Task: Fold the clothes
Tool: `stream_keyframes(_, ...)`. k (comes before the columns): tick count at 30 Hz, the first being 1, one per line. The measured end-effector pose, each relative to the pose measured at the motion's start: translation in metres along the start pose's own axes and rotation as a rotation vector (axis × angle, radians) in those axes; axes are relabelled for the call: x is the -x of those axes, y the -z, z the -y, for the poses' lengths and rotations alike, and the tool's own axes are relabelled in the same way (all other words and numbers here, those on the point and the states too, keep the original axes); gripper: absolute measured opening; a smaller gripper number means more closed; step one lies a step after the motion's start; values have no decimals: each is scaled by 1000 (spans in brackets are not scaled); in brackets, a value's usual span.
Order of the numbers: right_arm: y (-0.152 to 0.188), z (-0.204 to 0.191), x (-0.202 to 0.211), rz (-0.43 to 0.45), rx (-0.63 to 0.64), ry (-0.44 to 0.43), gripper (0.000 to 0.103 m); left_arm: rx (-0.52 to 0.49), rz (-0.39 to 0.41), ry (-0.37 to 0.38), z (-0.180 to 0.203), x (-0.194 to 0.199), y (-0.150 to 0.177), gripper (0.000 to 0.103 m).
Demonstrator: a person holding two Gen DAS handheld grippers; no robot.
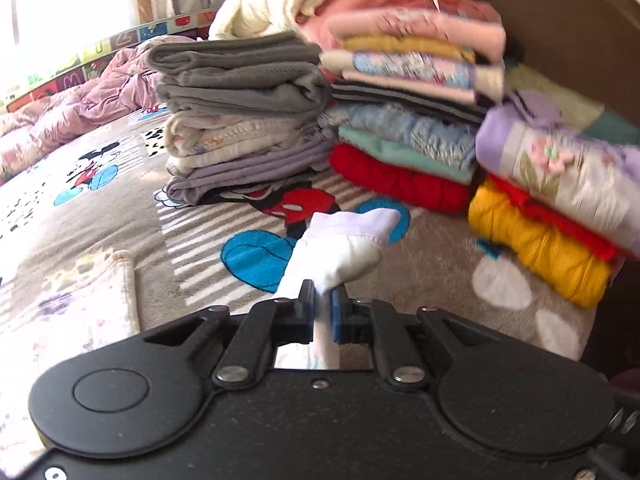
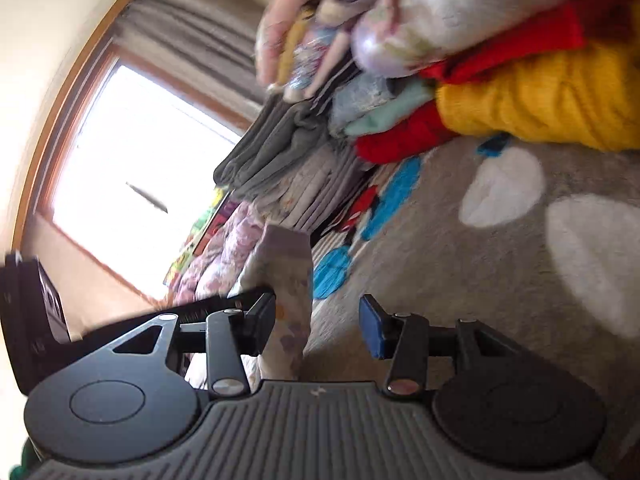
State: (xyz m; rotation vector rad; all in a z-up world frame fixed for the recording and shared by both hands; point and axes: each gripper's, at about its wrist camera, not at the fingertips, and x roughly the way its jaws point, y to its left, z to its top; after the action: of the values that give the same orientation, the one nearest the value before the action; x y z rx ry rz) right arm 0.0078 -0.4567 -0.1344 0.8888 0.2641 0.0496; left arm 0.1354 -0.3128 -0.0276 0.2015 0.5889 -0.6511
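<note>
My left gripper (image 1: 322,304) is shut on a bunched white garment (image 1: 344,252) and holds it just above the cartoon-print bed blanket (image 1: 100,208). In the right wrist view, which is rolled sideways and blurred, my right gripper (image 2: 318,322) is open. A pale floral-print cloth (image 2: 286,280) lies against its left finger and is not clamped. Three stacks of folded clothes stand ahead: a grey and cream one (image 1: 240,112), a tall pink, blue and red one (image 1: 408,100), and a lilac, red and yellow one (image 1: 552,208).
A floral cloth (image 1: 80,300) lies flat at the left on the blanket. A crumpled pink quilt (image 1: 72,104) lies at the far left by a bright window (image 2: 132,160) with grey curtains. A brown headboard (image 1: 560,20) rises behind the stacks.
</note>
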Motion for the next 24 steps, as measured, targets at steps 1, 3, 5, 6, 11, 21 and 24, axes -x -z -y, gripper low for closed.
stream_keyframes(1, 6, -15, -5, -26, 75, -11, 51, 51, 29, 30, -15, 14, -3, 7)
stream_keyframes(3, 20, -43, -13, -74, 225, -31, 54, 138, 74, 71, -44, 40, -5, 7)
stream_keyframes(5, 34, -67, -21, -125, 354, -53, 60, 209, 114, 79, -70, 63, -2, 7)
stream_keyframes(6, 42, -79, -26, -151, 414, -61, 63, 241, 130, 77, -82, 73, 0, 6)
stream_keyframes(11, 83, -119, -40, -243, 657, -54, 65, 366, 205, 47, -125, 118, 20, 6)
stream_keyframes(21, 123, -138, -49, -274, 900, 32, 56, 553, 272, -11, -184, 172, 72, 6)
stream_keyframes(24, 136, -143, -52, -304, 973, 40, 56, 589, 277, -26, -195, 182, 89, 6)
